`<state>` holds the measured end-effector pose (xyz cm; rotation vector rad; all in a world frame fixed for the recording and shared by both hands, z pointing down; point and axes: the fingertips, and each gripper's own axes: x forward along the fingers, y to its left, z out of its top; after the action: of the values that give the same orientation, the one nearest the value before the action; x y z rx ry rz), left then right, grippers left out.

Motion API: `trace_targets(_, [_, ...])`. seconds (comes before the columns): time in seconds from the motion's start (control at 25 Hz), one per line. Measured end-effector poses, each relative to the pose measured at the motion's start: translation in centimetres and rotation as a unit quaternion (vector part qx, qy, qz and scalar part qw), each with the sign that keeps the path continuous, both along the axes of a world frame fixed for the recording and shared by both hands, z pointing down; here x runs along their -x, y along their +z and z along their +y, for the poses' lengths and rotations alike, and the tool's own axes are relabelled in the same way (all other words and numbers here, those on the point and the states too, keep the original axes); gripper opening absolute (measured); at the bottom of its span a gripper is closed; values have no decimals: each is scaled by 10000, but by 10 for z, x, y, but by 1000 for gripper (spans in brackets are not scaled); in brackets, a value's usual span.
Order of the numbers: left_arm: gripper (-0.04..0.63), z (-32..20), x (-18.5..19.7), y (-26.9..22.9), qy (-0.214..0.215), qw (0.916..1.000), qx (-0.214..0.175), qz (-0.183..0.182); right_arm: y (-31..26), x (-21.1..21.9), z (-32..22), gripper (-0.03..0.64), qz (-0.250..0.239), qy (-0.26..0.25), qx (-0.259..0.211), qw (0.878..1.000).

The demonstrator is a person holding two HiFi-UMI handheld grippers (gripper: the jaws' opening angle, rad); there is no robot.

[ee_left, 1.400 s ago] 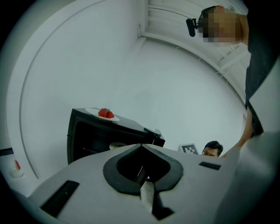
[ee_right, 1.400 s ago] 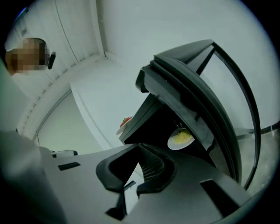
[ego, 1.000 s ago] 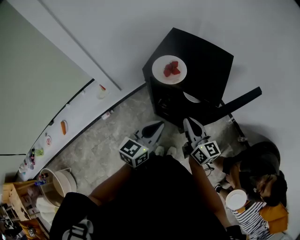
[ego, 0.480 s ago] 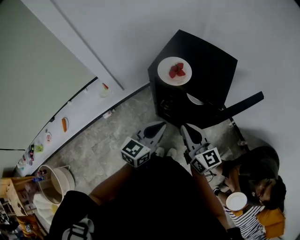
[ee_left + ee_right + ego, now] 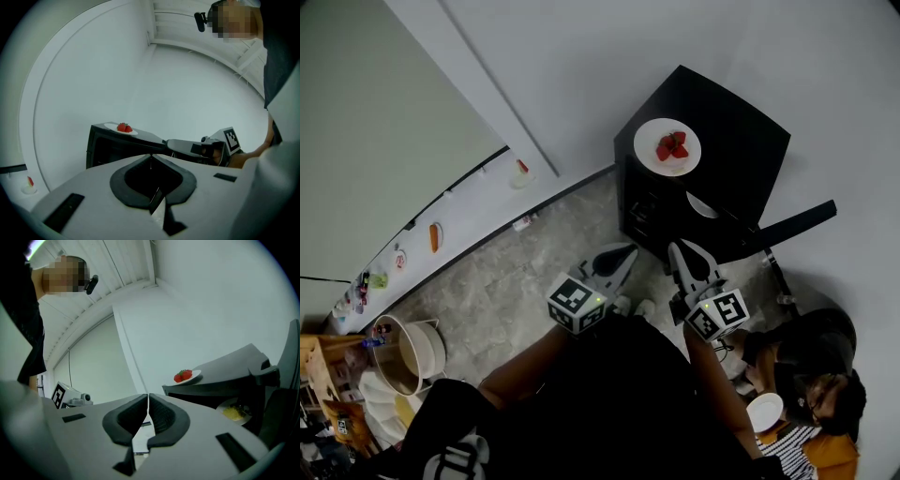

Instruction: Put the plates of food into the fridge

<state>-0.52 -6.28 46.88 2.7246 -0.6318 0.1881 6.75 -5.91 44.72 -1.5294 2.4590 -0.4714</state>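
Left gripper [image 5: 151, 157]: jaws closed tip to tip, nothing between the black pads. Right gripper [image 5: 148, 397]: jaws together too, only a hairline slit between the ribbed black pads, nothing in it. Both have smooth pale-grey shells, and each carries a cube with black-and-white square markers.

Mini fridge [image 5: 741, 131]: small matte black box with a flat top, set against the plain white wall. Its door [image 5: 787, 225] stands open on my right, a thin black bar in the head view.

Plate of strawberries [image 5: 667, 146]: round, white, smooth and shallow. It sits on the fridge top near the front edge, with red strawberries [image 5: 672, 145] heaped in its middle. Not in the fridge yet.

Second plate [image 5: 233, 411]: white, round, carrying yellow food. It is on a shelf inside the open fridge, partly hidden by the frame.

Both grippers are short of the fridge and touch neither plate. Floor [image 5: 516, 281]: grey mottled stone
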Motion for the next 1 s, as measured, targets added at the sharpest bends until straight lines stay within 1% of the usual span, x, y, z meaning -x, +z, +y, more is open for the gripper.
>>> trace_targets(0.12, [25,-2,5,1,-58,10000,-1,-37,-3,5,-15,28,-193,-30,117,9997])
trace_targets(0.32, [25,-5,11,3,-191,9998,3,-43,0,8,-39,28,-885,-64,276,9957])
trace_targets(0.4, [25,-7,13,4,-230,9997,9,-58,1,7,-50,28,-1326,-43,355,9905])
trace_targets(0.48, [25,-9,15,6,-265,9996,35,-88,2,6,-61,28,-1646,-16,408,9855])
trace_targets(0.76, [25,-15,22,8,-334,9993,50,-143,2,9,-84,29,-2234,-26,513,9734])
trace_targets(0.92, [25,-24,23,8,-400,9991,40,-147,9,6,-96,32,-2809,42,610,9578])
trace_targets(0.96, [25,-27,23,9,-413,9990,42,-148,11,5,-100,43,-2931,70,640,9539])
trace_targets(1.0, [25,-29,23,10,-426,9990,49,-150,12,4,-103,74,-3043,85,673,9502])
